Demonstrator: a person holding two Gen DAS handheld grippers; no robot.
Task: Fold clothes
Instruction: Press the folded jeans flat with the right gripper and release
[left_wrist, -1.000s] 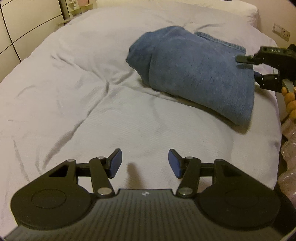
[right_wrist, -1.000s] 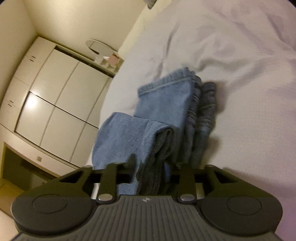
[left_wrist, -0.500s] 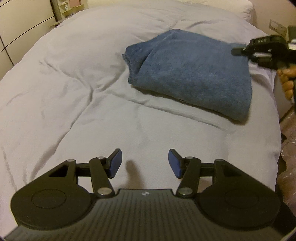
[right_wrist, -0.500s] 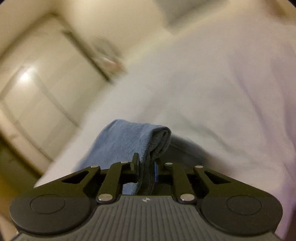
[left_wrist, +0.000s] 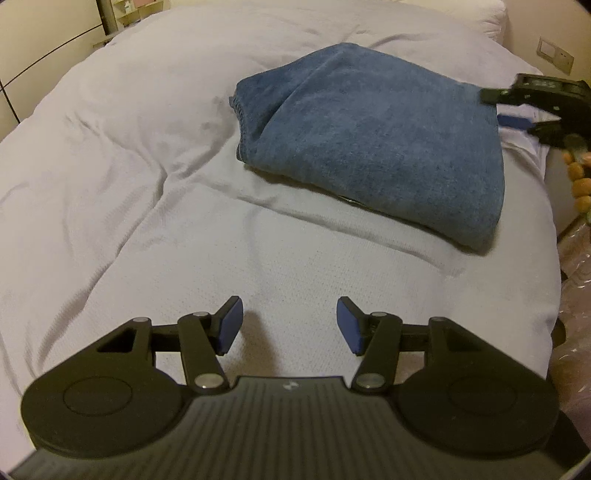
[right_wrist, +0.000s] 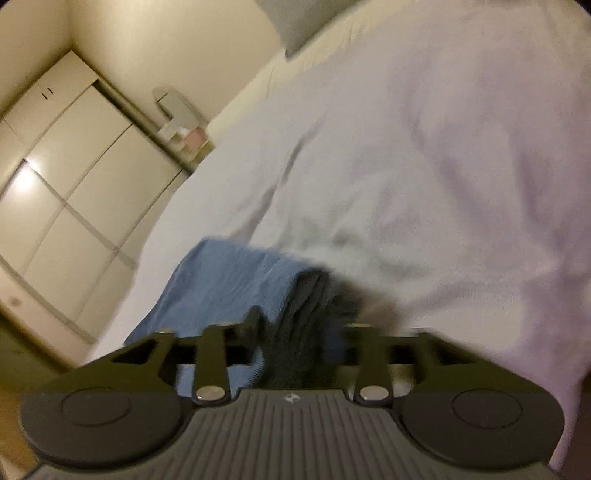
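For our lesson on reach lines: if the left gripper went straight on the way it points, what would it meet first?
Probably the bare white duvet: the left gripper, fingers apart and empty, points at it, with the folded jeans lying farther off and to the right.

Bed (left_wrist: 184, 155) under a rumpled white cover; folded blue jeans (left_wrist: 376, 147) lying flat on it toward the far right side.
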